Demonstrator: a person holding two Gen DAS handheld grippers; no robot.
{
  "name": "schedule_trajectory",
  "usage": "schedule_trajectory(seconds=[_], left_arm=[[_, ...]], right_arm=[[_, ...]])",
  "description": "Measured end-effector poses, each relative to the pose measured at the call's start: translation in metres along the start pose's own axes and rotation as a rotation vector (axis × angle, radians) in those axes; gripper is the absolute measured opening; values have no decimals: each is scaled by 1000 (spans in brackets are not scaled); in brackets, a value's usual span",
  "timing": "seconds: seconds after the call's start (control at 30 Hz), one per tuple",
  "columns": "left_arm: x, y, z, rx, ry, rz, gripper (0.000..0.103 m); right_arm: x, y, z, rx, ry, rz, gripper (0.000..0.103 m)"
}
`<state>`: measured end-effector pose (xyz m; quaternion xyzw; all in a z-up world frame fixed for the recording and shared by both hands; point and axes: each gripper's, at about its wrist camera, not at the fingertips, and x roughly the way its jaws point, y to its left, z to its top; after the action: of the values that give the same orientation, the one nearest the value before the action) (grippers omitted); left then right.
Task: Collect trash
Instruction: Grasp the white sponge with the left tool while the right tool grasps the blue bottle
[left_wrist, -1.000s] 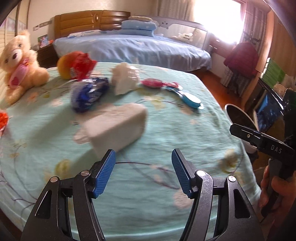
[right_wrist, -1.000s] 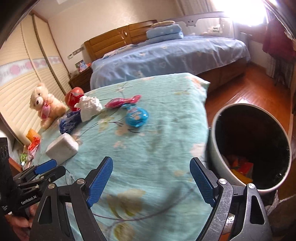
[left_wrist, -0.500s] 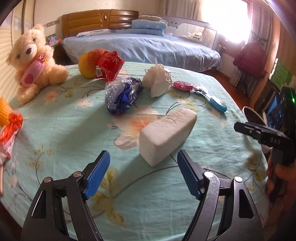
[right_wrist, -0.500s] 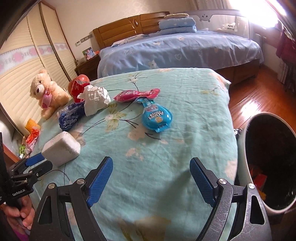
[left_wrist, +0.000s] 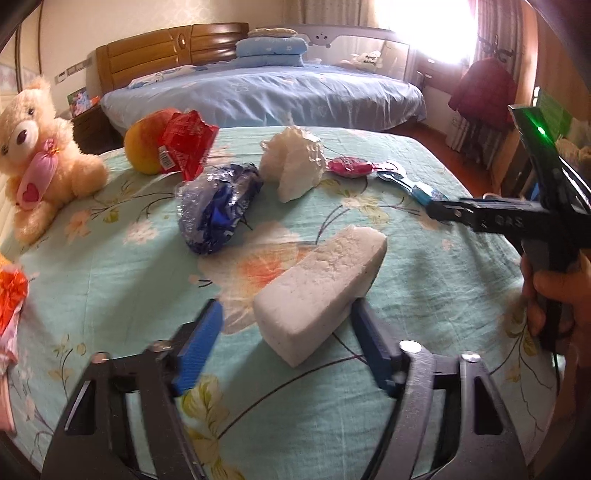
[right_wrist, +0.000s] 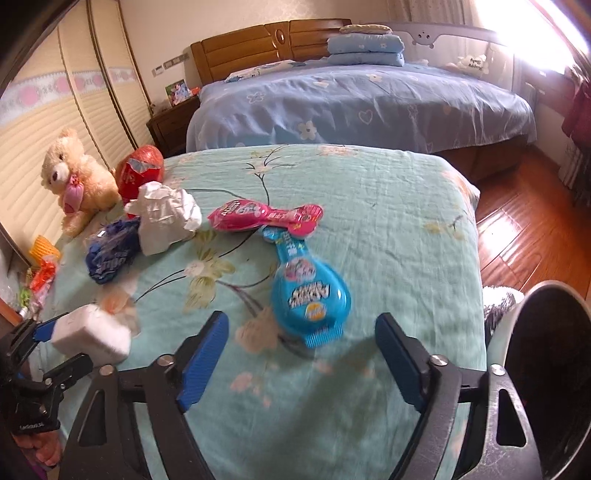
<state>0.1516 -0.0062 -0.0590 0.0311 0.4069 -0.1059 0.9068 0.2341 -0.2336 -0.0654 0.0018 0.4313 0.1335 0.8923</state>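
A white foam block (left_wrist: 321, 291) lies on the teal floral bedsheet (left_wrist: 443, 295). Its near end sits between the fingers of my left gripper (left_wrist: 286, 343), whose jaws are closing; the left pad still stands clear of the block. In the right wrist view a blue snack packet (right_wrist: 310, 295) lies just ahead of my right gripper (right_wrist: 303, 354), with its near edge between the fingertips. Those jaws are closing too, and the pads are not on the packet. A pink packet (right_wrist: 266, 218) touches the blue one's far end.
A crumpled white paper (left_wrist: 295, 166), a blue foil wrapper (left_wrist: 218, 210), a red wrapper (left_wrist: 184, 144) against an orange fruit (left_wrist: 142, 144) and a teddy bear (left_wrist: 37, 155) lie farther back. A round bin (right_wrist: 554, 369) stands off the bed's right edge.
My left gripper has come up to the foam block, which now reaches between narrower jaws. My right gripper has swung from the bin toward the blue packet, and its jaws have narrowed.
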Motion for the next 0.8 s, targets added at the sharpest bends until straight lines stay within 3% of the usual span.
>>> schedule_trajectory(seconds=[0.03, 0.07, 0.13, 0.17, 0.43, 0.8], left_arm=[[2, -2, 0, 4, 10, -12, 49], [4, -4, 1, 5, 17, -31, 45], [2, -10, 1, 18, 7, -1, 44], [2, -12, 2, 20, 6, 3, 43], [1, -17, 6, -78, -2, -28, 39], [0, -59, 10, -63, -3, -69, 39]], right_arm=[[3, 0, 2, -6, 7, -4, 71], [7, 1, 3, -12, 17, -10, 65], [11, 1, 4, -21, 22, -32, 57], [9, 0, 4, -17, 16, -39, 48], [-17, -12, -14, 50, -19, -6, 47], [-71, -27, -55, 139, -90, -4, 47]])
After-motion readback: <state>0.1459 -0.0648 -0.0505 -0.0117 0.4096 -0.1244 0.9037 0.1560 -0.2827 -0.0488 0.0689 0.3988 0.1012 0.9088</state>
